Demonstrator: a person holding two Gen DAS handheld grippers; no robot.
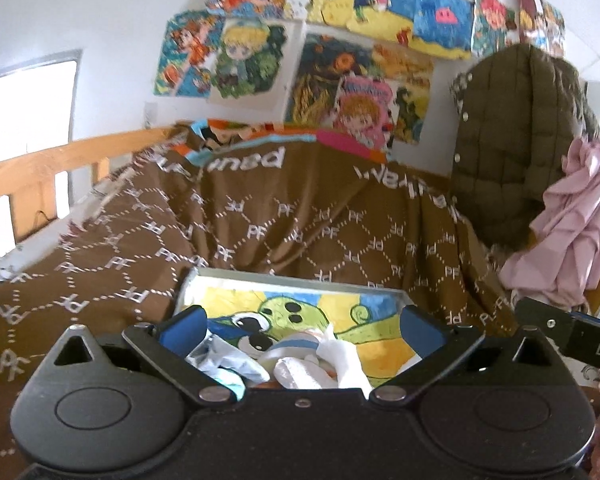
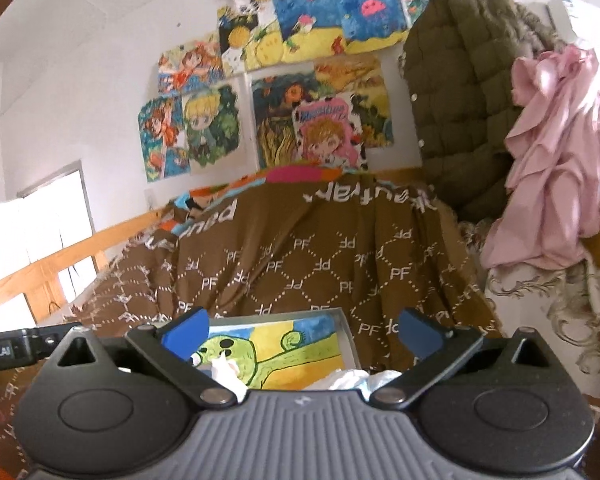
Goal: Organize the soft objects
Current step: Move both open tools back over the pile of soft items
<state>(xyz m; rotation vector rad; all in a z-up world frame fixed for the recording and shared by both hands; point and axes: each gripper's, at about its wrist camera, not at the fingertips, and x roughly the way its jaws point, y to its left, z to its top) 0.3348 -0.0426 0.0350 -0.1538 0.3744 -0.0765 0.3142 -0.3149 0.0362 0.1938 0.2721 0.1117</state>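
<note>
A shallow box [image 1: 260, 280] with a green cartoon figure painted inside lies on the brown PF-patterned blanket [image 1: 300, 208]. Crumpled white and pale blue soft items [image 1: 300, 364] lie in it, close under the camera. My left gripper [image 1: 302, 326] hangs above the box, jaws wide open, nothing between the blue pads [image 1: 184, 330]. In the right wrist view the same box [image 2: 350, 336] shows below my right gripper [image 2: 302, 330], also wide open with nothing held. White soft items [image 2: 348, 380] lie at the box's near edge. The right gripper's body [image 1: 572, 332] shows at the left view's right edge.
A wooden bed rail [image 1: 40, 168] runs along the left. An olive quilted jacket [image 1: 500, 140] and a pink garment [image 1: 572, 232] hang at the right. Colourful drawings [image 1: 340, 40] cover the white wall behind. A floral cloth [image 2: 560, 312] lies at the right of the bed.
</note>
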